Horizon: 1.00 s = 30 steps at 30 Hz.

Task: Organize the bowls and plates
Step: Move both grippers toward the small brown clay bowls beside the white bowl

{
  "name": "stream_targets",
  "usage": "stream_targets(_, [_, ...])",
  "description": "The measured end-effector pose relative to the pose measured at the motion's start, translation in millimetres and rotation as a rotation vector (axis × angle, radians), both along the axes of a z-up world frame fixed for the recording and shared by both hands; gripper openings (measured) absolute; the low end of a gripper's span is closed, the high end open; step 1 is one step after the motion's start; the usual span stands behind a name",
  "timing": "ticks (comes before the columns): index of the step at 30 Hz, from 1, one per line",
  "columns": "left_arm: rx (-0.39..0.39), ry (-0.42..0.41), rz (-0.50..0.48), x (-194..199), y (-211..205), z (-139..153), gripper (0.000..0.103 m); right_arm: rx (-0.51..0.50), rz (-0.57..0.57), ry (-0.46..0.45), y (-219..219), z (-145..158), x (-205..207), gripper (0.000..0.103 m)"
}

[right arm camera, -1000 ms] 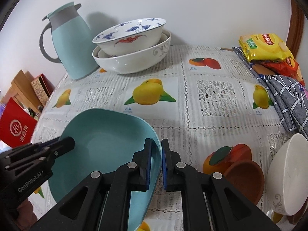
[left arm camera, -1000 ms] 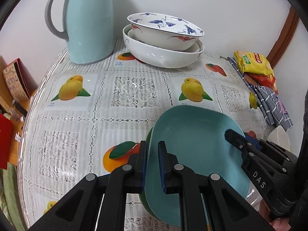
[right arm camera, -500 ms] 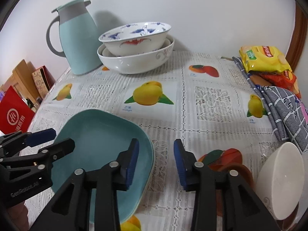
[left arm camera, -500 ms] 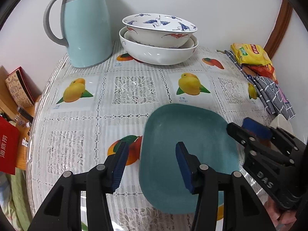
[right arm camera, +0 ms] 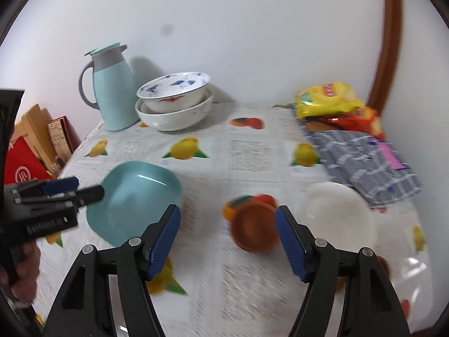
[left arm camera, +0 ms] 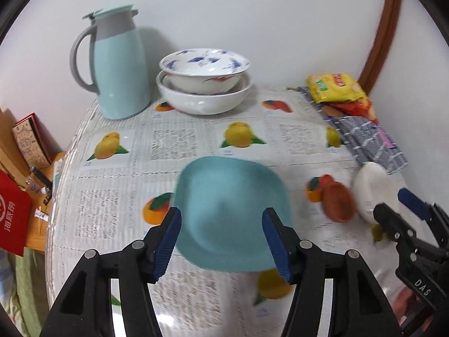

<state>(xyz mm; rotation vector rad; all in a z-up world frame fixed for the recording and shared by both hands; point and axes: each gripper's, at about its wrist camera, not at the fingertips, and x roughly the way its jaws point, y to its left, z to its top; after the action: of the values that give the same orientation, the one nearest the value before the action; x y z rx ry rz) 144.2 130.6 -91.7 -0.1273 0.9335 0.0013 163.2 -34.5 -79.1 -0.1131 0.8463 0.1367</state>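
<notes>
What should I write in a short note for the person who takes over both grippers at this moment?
Left gripper: jaws opening, nothing between them.
Right gripper: jaws opening, nothing between them.
Teal plate lies flat on the tablecloth, free of both grippers.
Blue-patterned bowl sits nested in the big white bowl at the back, beside the jug.
Brown bowl and small white bowl stand loose near the right edge.
Done: plate set down, back bowls stacked.
Left: probably the brown and small white bowls.
</notes>
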Motion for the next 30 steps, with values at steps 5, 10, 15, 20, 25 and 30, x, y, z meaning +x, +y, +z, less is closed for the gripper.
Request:
stream_targets(5, [-0.033, -0.073, -0.039, -20.2, -21.8, 19.8, 0.058, 0.001, -0.094, -0.042, -40.6, 16.6, -36.4, 0.070])
stream_targets(10, [-0.055, -0.090, -0.068, -29.4, -46.4, 31.4, 0.058, 0.041, -0.174, 0.025, -81.6, 25.0, -55.3, 0.071])
stream_targets(15, [-0.033, -0.056, -0.104, -32.1, -69.7, 34.9, 0.058, 0.038, -0.226, 0.004, -109.7, 32.9, -75.9, 0.071])
stream_targets(20, [-0.047, -0.035, -0.119, -35.4, -83.6, 35.3, 0.058, 0.049, -0.256, -0.004, -130.9, 36.1, -89.5, 0.071])
stream_targets(25, [-0.053, -0.012, -0.125, -33.6, -95.0, 28.8, 0.058, 0.009, -0.270, -0.022, -143.7, 32.8, -97.1, 0.071])
stream_targets(30, [-0.045, 0.000, -0.132, -26.3, -105.6, 21.2, 0.058, 0.002, -0.300, -0.002, -162.2, 20.4, -94.9, 0.071])
